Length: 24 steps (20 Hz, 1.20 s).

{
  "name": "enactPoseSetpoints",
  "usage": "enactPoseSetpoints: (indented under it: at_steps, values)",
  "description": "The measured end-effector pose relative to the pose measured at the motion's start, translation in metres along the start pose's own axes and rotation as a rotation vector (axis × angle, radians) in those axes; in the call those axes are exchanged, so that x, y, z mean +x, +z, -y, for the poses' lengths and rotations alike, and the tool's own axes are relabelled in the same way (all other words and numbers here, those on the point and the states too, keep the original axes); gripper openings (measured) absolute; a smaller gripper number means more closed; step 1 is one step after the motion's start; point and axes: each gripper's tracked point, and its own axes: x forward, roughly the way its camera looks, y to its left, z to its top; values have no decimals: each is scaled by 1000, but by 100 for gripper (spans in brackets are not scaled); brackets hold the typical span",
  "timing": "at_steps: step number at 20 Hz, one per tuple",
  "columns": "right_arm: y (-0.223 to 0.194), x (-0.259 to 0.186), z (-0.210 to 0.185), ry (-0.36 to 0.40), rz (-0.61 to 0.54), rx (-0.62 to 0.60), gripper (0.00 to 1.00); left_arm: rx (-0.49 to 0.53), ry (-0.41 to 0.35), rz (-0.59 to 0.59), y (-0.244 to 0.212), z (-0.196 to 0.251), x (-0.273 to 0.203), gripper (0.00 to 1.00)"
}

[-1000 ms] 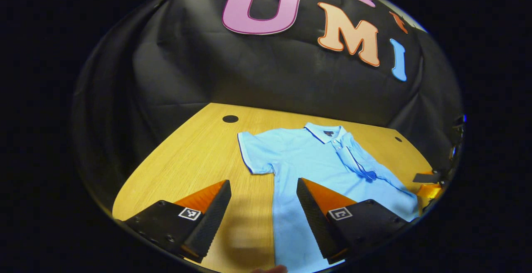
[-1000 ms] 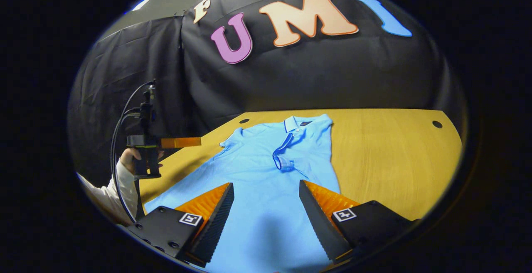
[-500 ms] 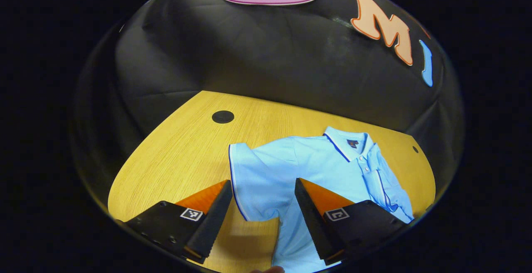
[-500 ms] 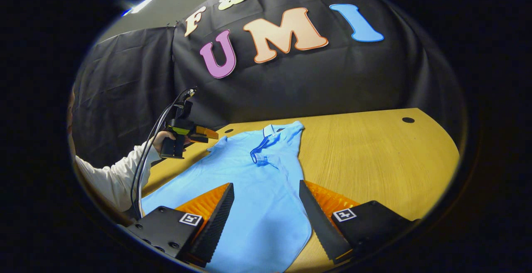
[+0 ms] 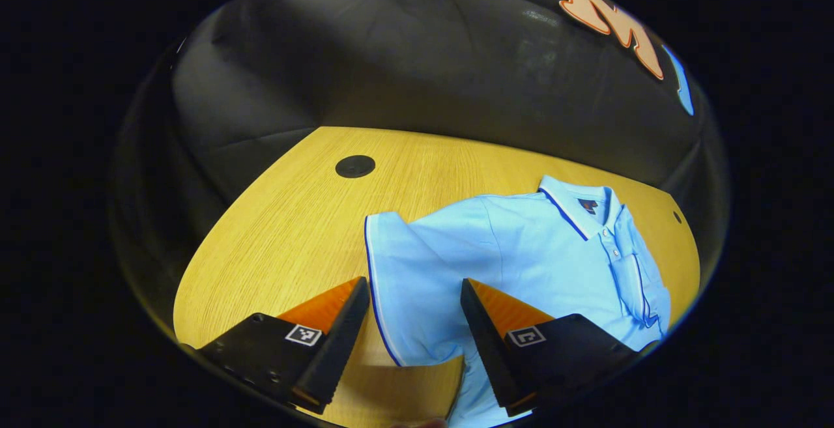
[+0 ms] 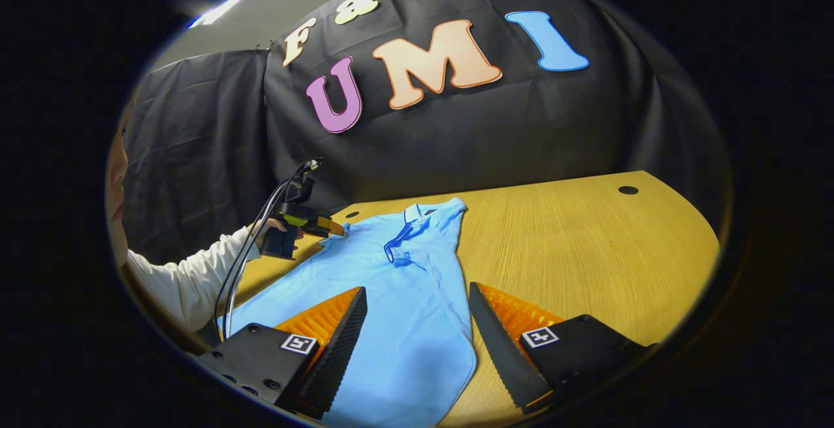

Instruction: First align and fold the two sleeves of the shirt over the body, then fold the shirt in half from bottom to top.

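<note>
Framing sleeve (image 5: 407, 285) between spread left gripper (image 5: 410, 324) fingers; shirt (image 6: 391, 298) hem cut off.
Right gripper (image 6: 417, 337) jaws apart over shirt edge; table (image 6: 586, 245) bare rightward.

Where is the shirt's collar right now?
In the left gripper view the collar sits at the shirt's far end on the table, right of the round black hole.
</note>
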Motion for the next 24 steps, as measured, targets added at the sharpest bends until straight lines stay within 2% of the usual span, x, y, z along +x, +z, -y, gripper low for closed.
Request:
enactPoseSetpoints:
  at_steps: [5, 7, 10, 11, 12, 15, 18, 21, 24]
  values:
    - [-2, 0, 7, -13, 15, 20, 98, 18, 32, -16, -5, -1, 0, 82]
    - [-6, 2, 10, -20, 17, 42, 98, 23, 24, -3, -3, 2, 2, 75]
    - [-11, -1, 16, -30, 14, 60, 98, 48, -32, 20, -2, 12, 3, 51]
    - [-12, -2, 20, -39, 14, 53, 98, 32, -30, 27, -2, 14, 4, 33]
    - [-14, -3, 22, -47, 13, 45, 98, 30, -39, 31, -1, 16, 3, 19]
    - [-20, -7, 22, -48, 1, 47, 98, 2, -63, 59, 4, 19, 5, 5]
    - [-23, -5, 23, -47, -7, 47, 98, -13, -78, 74, 9, 25, -2, 1]
    - [-27, -8, 21, -40, -1, 38, 98, -17, -149, 139, 36, 55, -23, 1]
    - [-23, -11, 19, -26, 16, 39, 98, 40, -229, 186, 55, 100, -50, 2]
